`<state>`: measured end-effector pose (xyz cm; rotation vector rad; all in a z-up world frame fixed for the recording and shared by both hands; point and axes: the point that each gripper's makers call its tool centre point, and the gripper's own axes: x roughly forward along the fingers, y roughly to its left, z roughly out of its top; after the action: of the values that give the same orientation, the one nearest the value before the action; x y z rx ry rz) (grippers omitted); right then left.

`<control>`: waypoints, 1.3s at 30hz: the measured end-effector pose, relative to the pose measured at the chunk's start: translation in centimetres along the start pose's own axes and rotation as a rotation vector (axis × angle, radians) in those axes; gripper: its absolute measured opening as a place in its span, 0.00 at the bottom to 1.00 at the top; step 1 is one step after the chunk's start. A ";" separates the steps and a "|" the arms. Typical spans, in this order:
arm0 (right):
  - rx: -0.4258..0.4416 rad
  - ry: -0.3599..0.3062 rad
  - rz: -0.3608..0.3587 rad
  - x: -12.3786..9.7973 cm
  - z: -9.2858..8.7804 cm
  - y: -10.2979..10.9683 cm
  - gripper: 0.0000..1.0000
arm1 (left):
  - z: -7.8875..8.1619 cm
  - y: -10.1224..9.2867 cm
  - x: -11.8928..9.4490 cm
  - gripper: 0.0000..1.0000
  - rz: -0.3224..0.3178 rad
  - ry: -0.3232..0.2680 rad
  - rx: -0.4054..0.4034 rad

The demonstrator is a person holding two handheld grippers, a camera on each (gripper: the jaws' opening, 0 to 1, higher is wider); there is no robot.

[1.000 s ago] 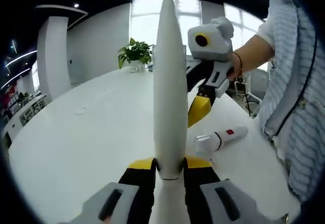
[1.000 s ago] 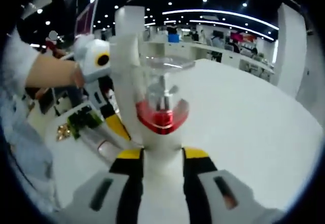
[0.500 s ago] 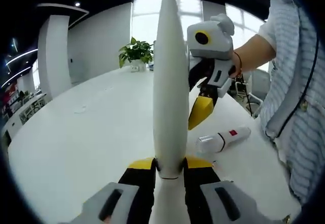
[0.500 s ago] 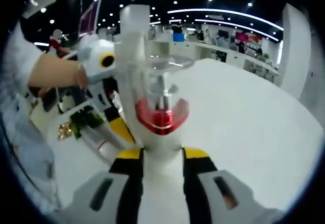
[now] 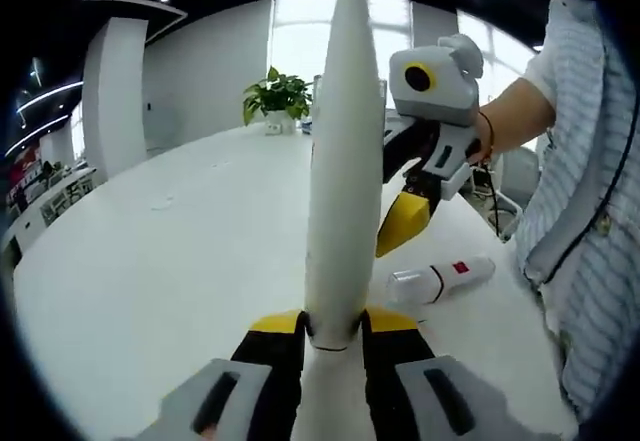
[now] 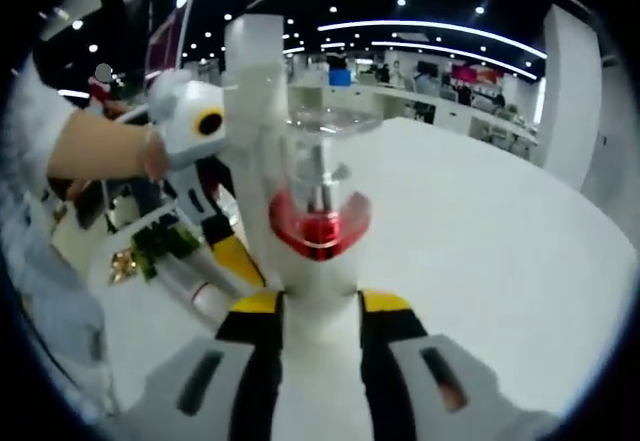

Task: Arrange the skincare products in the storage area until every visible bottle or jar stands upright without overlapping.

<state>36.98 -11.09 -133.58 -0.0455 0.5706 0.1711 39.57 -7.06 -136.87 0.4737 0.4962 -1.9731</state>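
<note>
The left gripper (image 5: 334, 336) is closed on a tall white tube (image 5: 343, 151) held above the white bench (image 5: 150, 261). The left gripper view also shows a bottle (image 5: 440, 281) lying near the bench's edge beside a person's striped shirt (image 5: 590, 211) and a plant (image 5: 283, 98) at the far end. The right gripper (image 6: 318, 306) clamps a clear-capped pump bottle (image 6: 315, 211).
</note>
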 end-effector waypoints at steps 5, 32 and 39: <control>0.029 -0.001 -0.016 -1.0 -0.4 -0.2 0.27 | -0.3 0.1 -0.9 0.29 0.022 0.006 -0.056; 0.314 -0.046 -0.022 -5.6 -3.1 3.1 0.28 | -0.2 -2.9 -10.5 0.40 0.403 -0.214 -0.255; 0.276 -0.045 0.006 -4.8 -2.1 3.8 0.28 | -4.0 -6.4 -8.6 0.38 0.303 -0.010 -0.236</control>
<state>31.21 -8.25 -132.70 0.2273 0.5453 0.0982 37.87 4.02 -134.79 0.3658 0.6060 -1.6034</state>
